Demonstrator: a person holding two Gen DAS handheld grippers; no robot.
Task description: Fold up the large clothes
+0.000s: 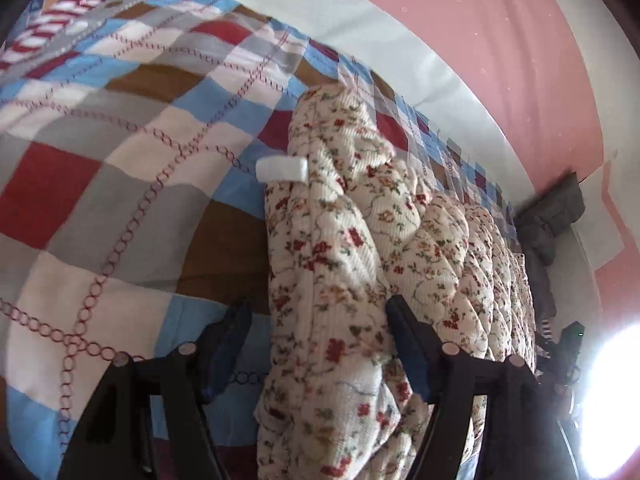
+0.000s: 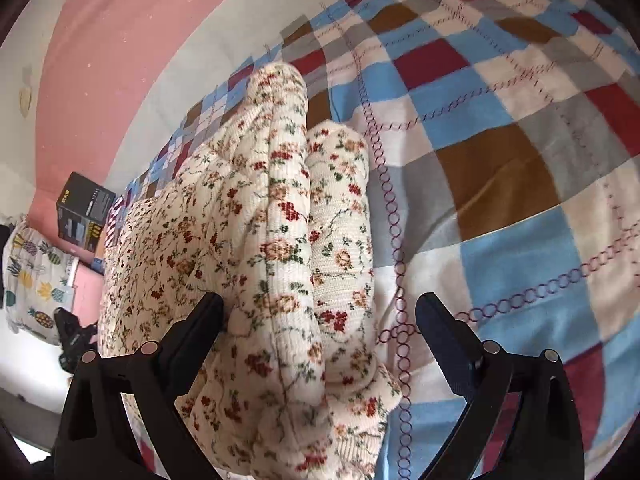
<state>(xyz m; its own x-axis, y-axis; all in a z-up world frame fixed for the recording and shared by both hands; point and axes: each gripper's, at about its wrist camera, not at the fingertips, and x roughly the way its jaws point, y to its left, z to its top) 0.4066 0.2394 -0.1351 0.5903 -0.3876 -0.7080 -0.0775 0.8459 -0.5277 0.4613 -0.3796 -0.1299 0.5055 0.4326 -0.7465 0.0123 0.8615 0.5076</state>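
— Pink wall with a white band below it is running along the far edge of the bed; what is covering the bed itself?

— A checked quilt in red, blue, grey, brown and cream squares, stitched over with chain-ring lines, is spreading wide and mostly bare on the side away from the wall. That side is offering the open room.

— And the garment?

— A floral padded garment, cream with small red and tan flowers, ribbed and puffy, is lying bunched in long rolled folds across the quilt, near the wall-side edge. A white label is sticking out from one fold.

— How are the claws standing?

— The left gripper is hovering with its jaws spread wide, one black finger over the quilt and the other against the fabric, a fold lying between them ungripped. The right gripper is likewise gaping wide, straddling a thick fold; whether its left finger is touching the cloth I cannot tell, and nothing is clamped.

— Anything crowding the edges?

— A dark grey bundle is sitting at the far corner by the wall. In the right wrist view a black box is resting at the quilt's end, with a pineapple-print cloth beside it.
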